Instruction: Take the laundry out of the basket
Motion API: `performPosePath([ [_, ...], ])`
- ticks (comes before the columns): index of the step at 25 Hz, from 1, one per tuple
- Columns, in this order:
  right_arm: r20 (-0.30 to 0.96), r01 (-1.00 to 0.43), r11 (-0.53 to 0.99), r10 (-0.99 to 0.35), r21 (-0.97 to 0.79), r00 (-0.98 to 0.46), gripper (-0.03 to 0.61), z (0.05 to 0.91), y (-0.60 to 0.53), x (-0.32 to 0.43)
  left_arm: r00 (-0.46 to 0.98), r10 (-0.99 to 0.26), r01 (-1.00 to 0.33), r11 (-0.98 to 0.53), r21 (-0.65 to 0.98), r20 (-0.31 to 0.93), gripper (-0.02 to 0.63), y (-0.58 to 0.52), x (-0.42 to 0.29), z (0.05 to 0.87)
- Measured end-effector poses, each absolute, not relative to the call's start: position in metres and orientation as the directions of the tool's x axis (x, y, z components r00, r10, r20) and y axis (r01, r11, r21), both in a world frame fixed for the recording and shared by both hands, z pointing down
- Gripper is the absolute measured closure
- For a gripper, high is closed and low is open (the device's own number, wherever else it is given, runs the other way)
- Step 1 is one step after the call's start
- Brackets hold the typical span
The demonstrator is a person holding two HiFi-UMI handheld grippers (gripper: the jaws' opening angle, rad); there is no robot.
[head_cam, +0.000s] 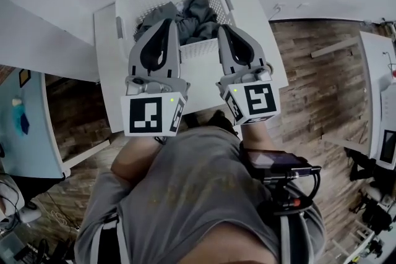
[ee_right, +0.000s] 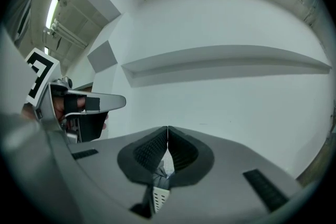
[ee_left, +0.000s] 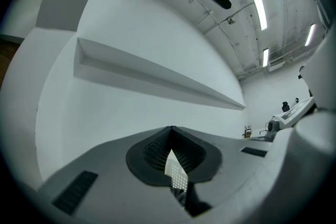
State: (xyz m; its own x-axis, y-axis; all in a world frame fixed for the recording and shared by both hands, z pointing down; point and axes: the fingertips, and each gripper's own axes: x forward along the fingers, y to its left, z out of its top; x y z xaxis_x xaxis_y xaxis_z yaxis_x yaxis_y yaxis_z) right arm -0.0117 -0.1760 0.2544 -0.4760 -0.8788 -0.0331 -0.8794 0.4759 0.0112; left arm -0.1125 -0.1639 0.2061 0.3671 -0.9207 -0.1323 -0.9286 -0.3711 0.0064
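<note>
Grey laundry (head_cam: 193,12) heaped in white basket (head_cam: 125,8), 12 o'clock from person, on white table (head_cam: 199,80). Left gripper (head_cam: 168,23) and right gripper (head_cam: 223,28) over basket's near rim, both closed, empty. Table edges close at 9 and 3 o'clock of basket. Wood floor (head_cam: 315,89) open beyond at 3 o'clock.

**Left jaws closed, nothing gripped**

Your left gripper (ee_left: 170,134) has its jaws pressed together and empty. Below them a patch of white perforated basket (ee_left: 177,176) shows. Ahead is a white wall (ee_left: 105,113) with a long ledge (ee_left: 157,78). Ceiling strip lights (ee_left: 258,8) are at upper right.
</note>
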Motion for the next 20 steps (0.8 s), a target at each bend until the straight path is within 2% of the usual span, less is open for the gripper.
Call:
performPosePath([
  [20, -0.074, -0.762, 0.646, -0.763, -0.040, -0.643, 0.571, 0.239, -0.262, -0.032, 0.192, -0.981, -0.980, -0.191, -0.054, -0.008, 0.604, -0.243, -0.132, 0.227],
])
